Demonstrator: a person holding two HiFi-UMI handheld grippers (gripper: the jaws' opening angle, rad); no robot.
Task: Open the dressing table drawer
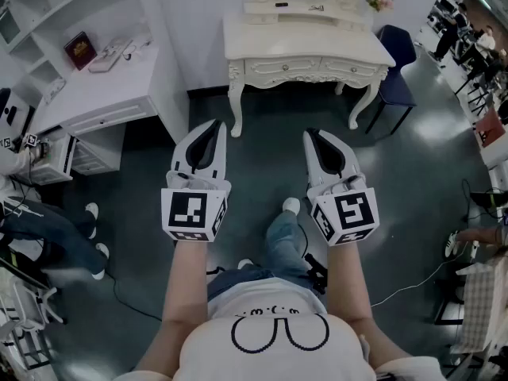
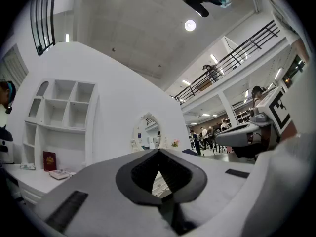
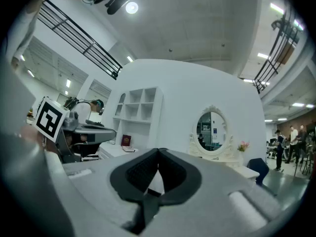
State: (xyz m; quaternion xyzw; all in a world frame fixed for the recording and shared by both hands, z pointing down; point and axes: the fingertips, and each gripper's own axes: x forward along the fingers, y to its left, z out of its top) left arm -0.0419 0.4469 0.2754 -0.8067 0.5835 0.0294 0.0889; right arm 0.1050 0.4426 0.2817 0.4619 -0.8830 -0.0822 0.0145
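**A:** Start near. What are the hands doing?

**B:** Both are held out side by side above the floor. The left gripper (image 1: 213,129) has its jaws together with nothing between them. The right gripper (image 1: 313,137) is the same, closed and empty.

**A:** And the drawer?

**B:** It is far, ahead of the grippers. The dressing table (image 1: 305,42) stands at the far wall, well apart from both grippers. The drawer (image 1: 278,71) sits in its front, just under the tabletop, and looks shut.

**A:** How does it lie?

**B:** Its long axis runs left to right, with its face toward us. I judge the pull comes straight back to the near side.

**A:** Which hand is better placed?

**B:** The right gripper lines up with the table's middle, the left with its left leg. So the right seems nearer. Either must cross the gap and part its jaws first.
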